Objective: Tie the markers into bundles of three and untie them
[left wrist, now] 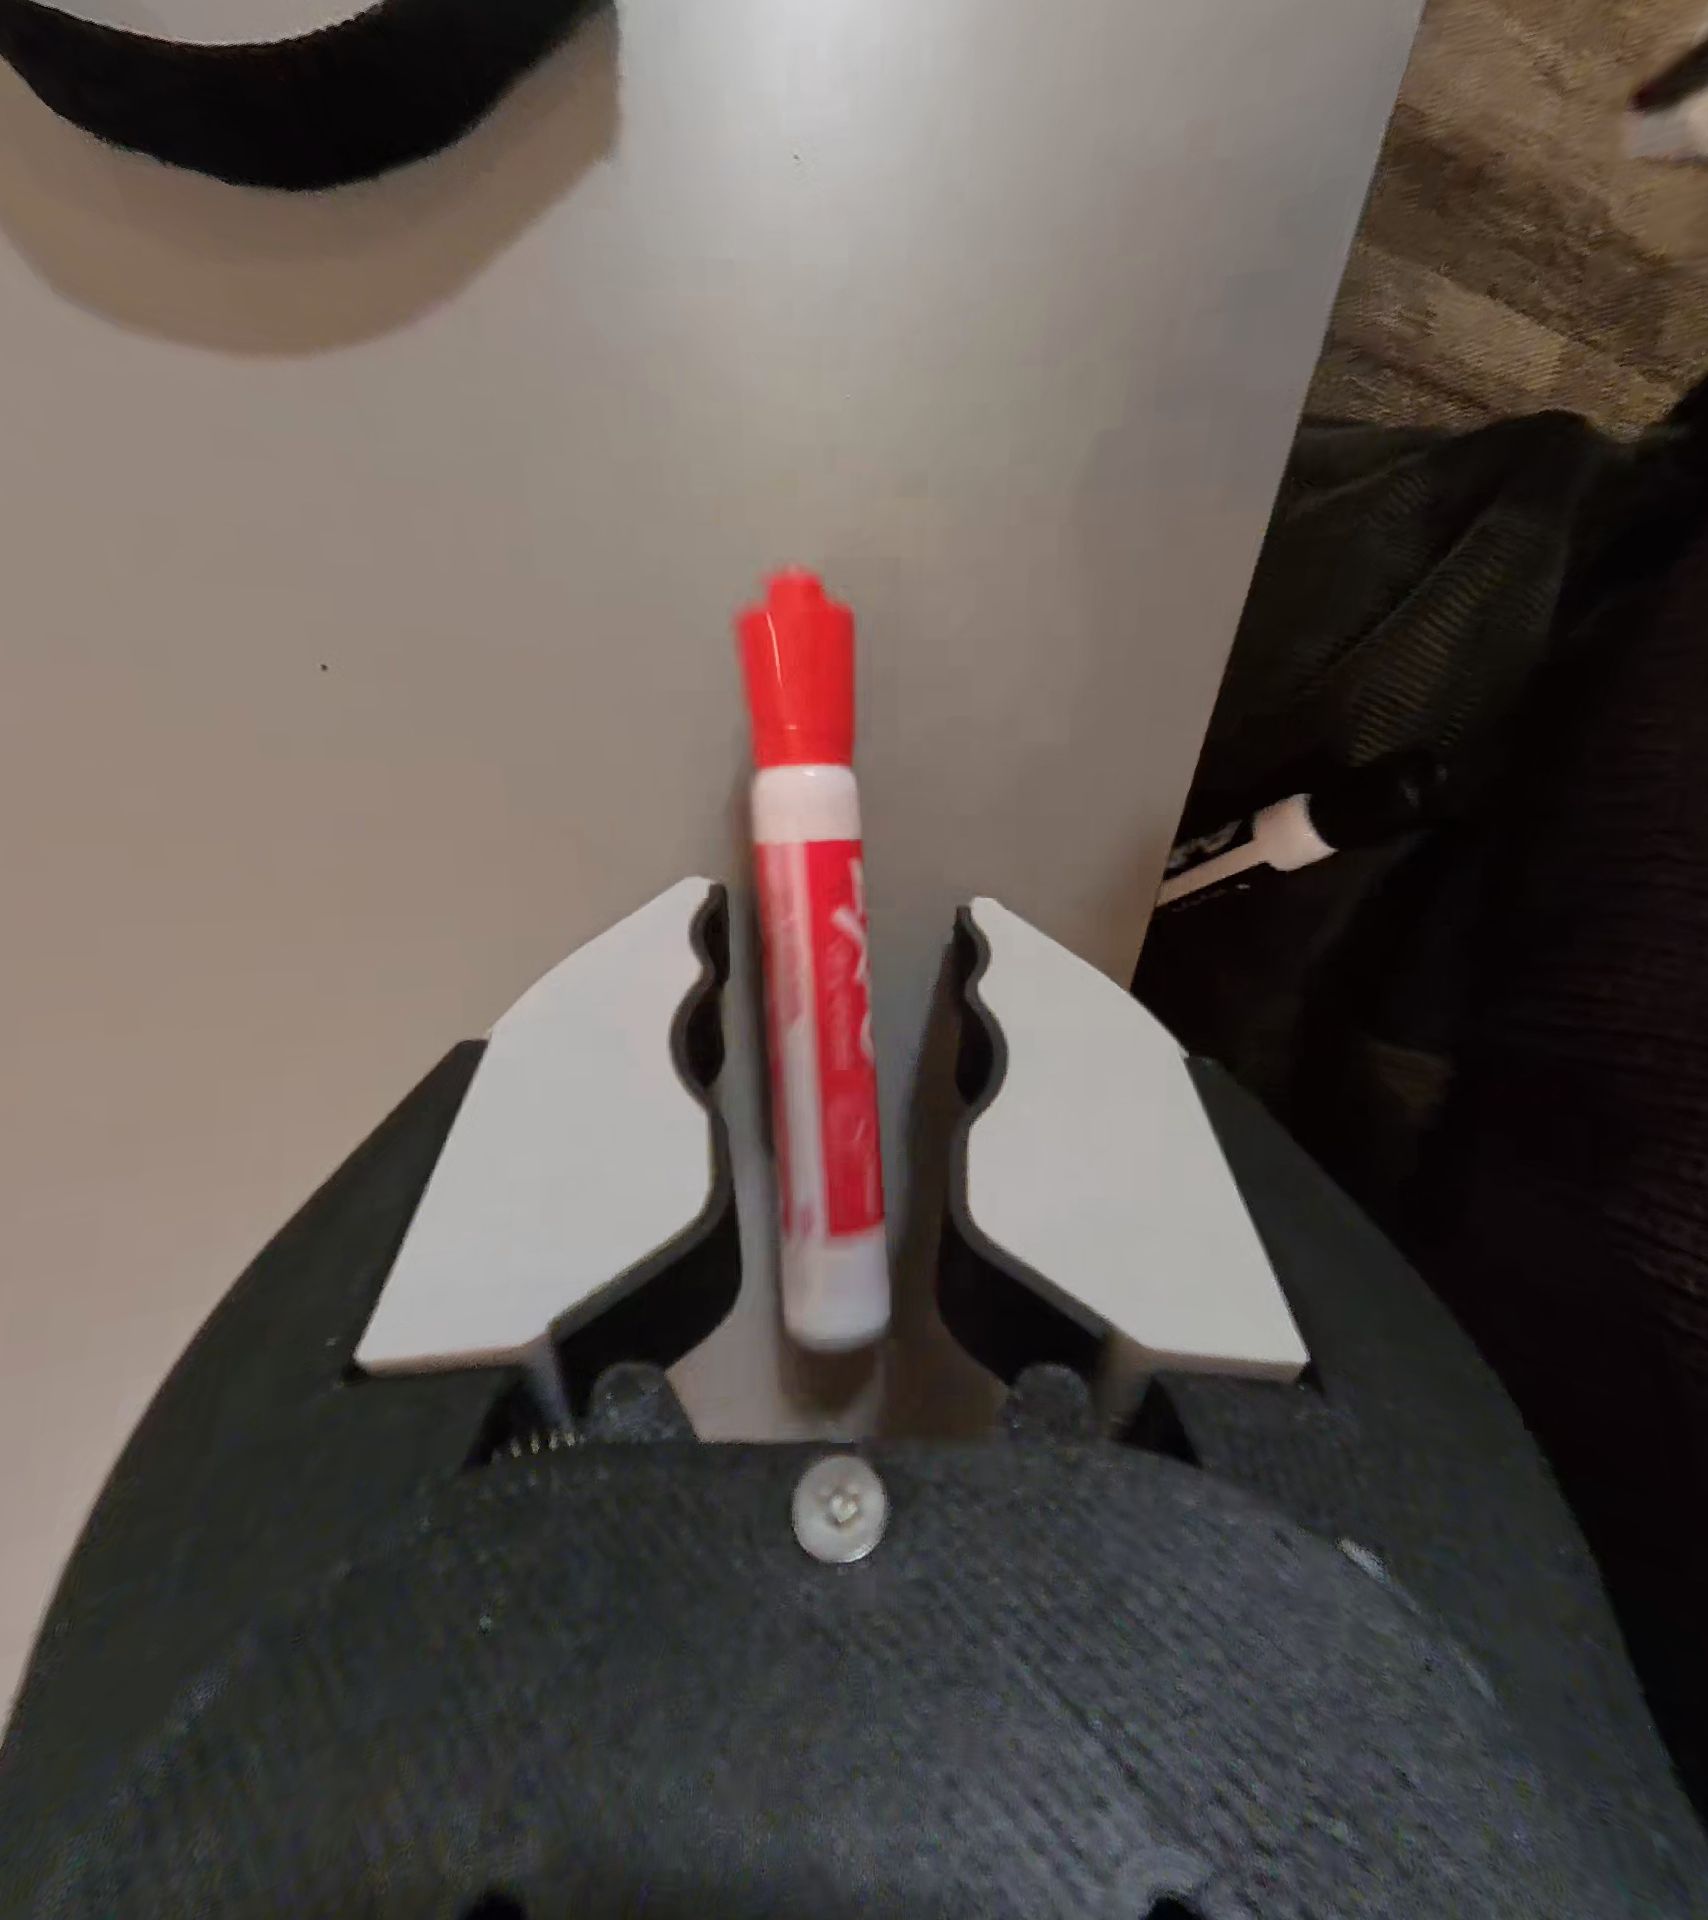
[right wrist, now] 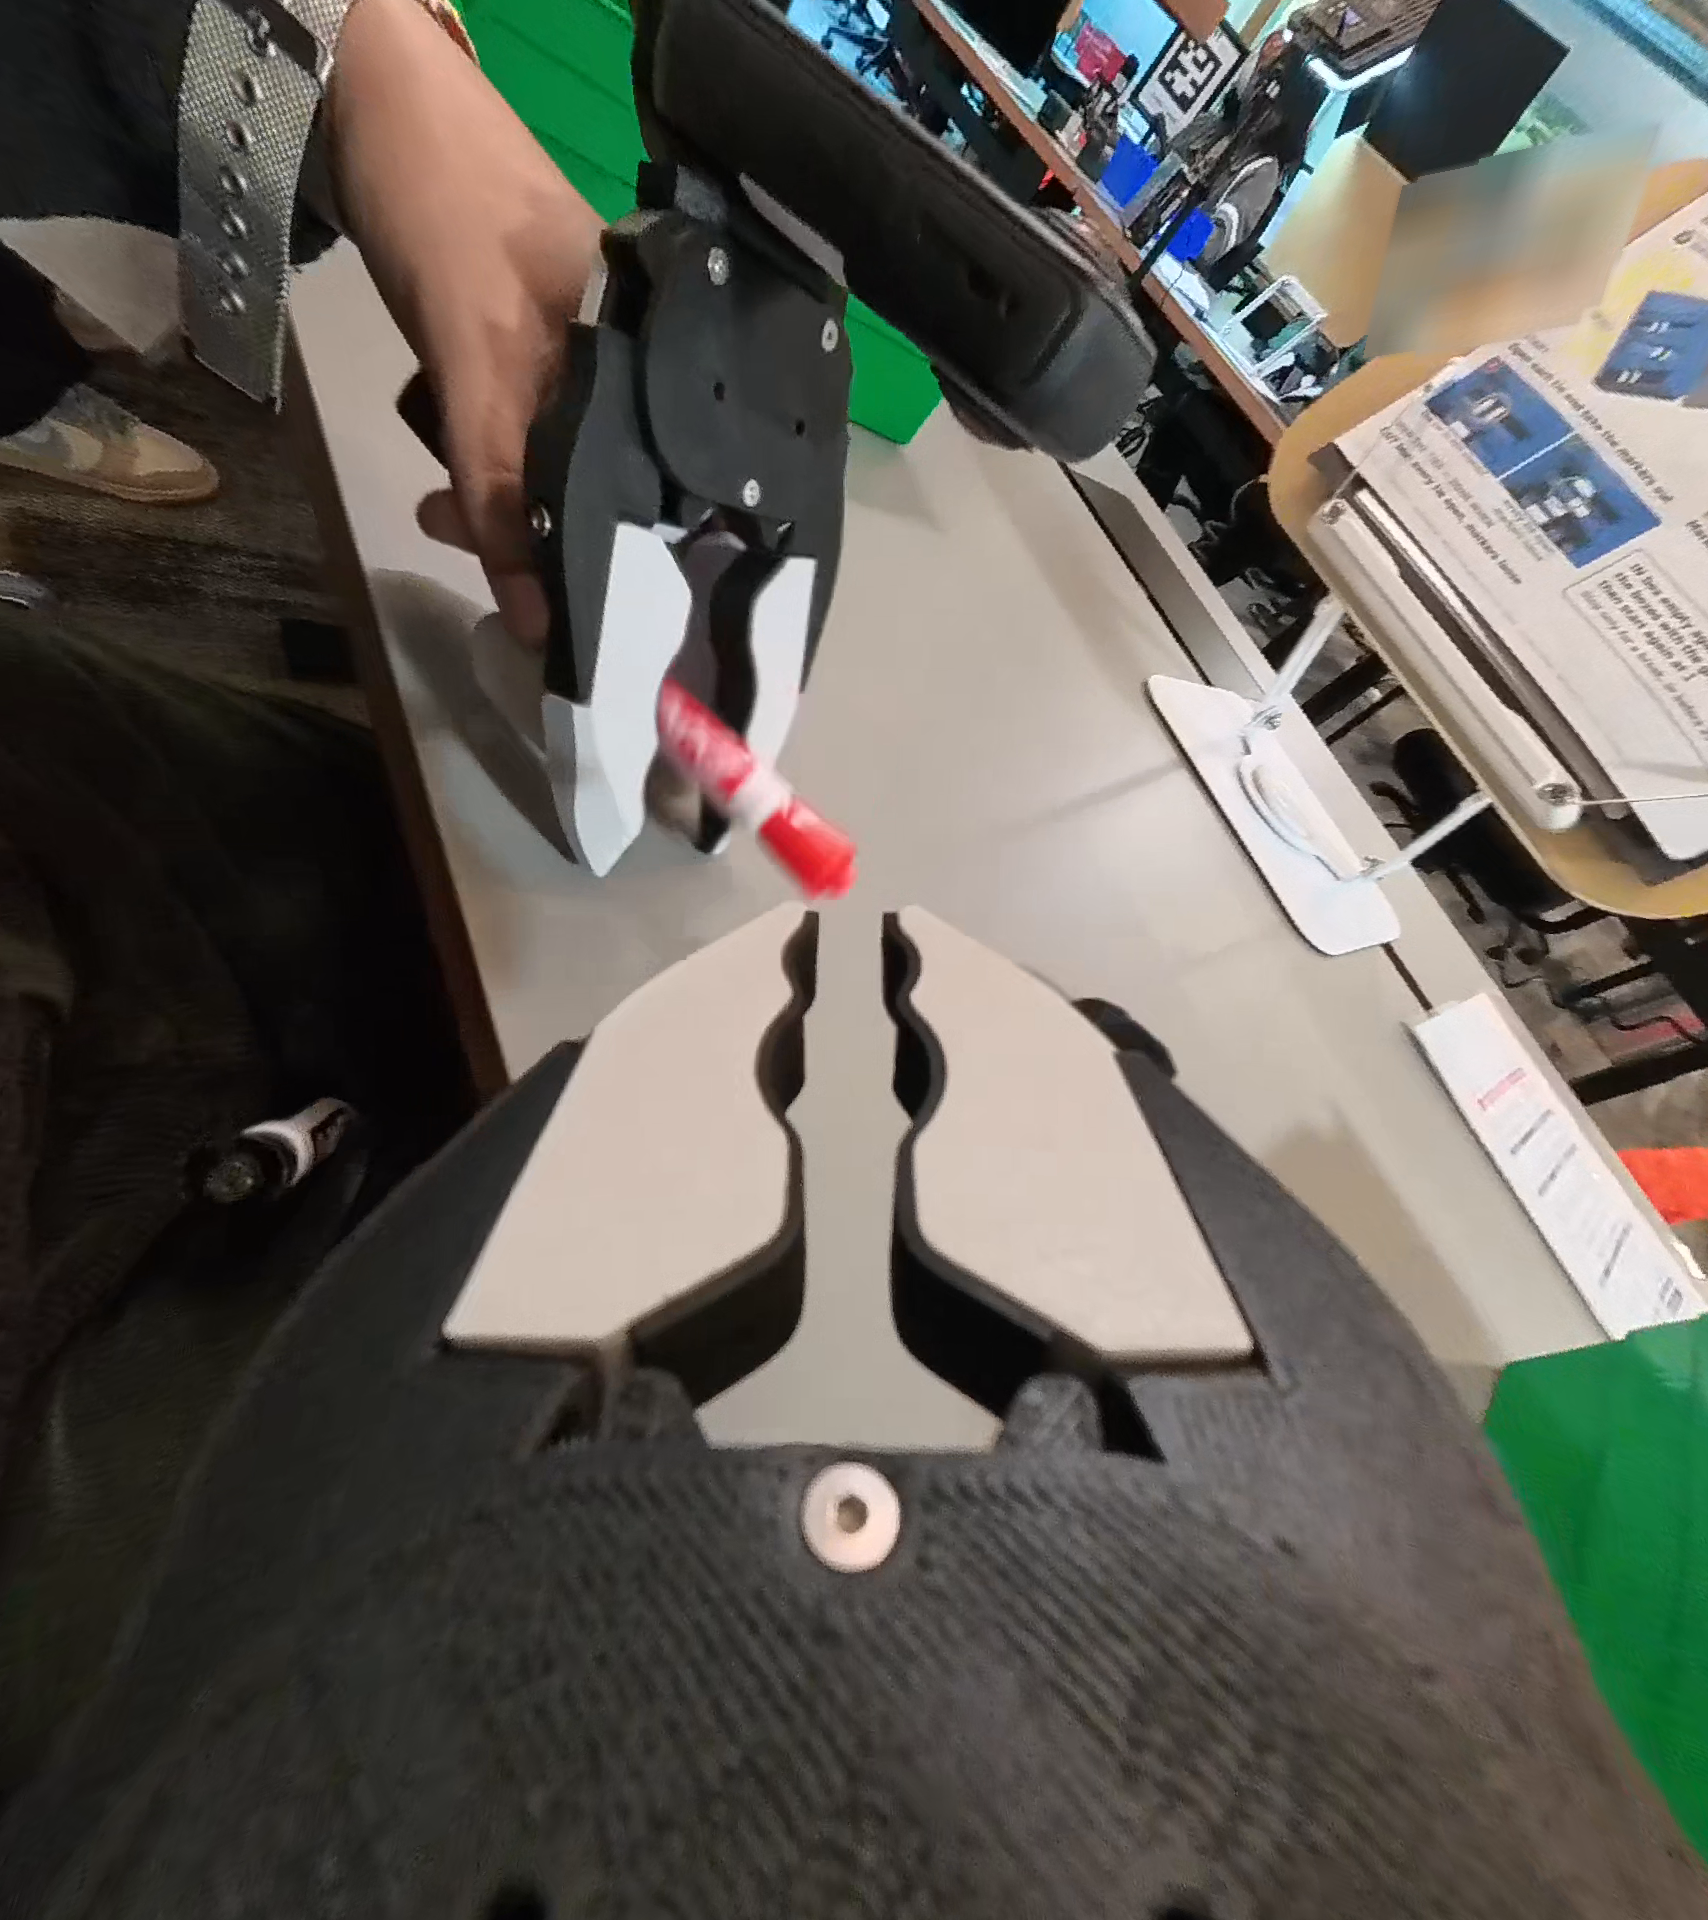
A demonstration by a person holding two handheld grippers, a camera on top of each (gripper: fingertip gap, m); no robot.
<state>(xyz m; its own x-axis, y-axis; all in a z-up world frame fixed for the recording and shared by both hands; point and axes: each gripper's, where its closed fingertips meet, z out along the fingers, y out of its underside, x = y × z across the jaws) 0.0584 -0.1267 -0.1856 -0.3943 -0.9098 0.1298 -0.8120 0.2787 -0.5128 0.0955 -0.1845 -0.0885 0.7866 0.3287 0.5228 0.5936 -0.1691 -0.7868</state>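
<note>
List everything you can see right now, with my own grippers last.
red marker: one, red cap, white and red barrel, between the left gripper's parted fingers; cannot tell if it rests on the table
black marker: one, black and white, off the table on dark fabric
black band: one, curved, on the table ahead of the left gripper
table: one, grey
green bin: one, far end of the table
green bag: one, near right
instruction sheet: one, printed, on a stand to the right
white card: one, table's right edge
hand: one, holding the left gripper
left gripper: open
right gripper: narrowly open, empty
</note>
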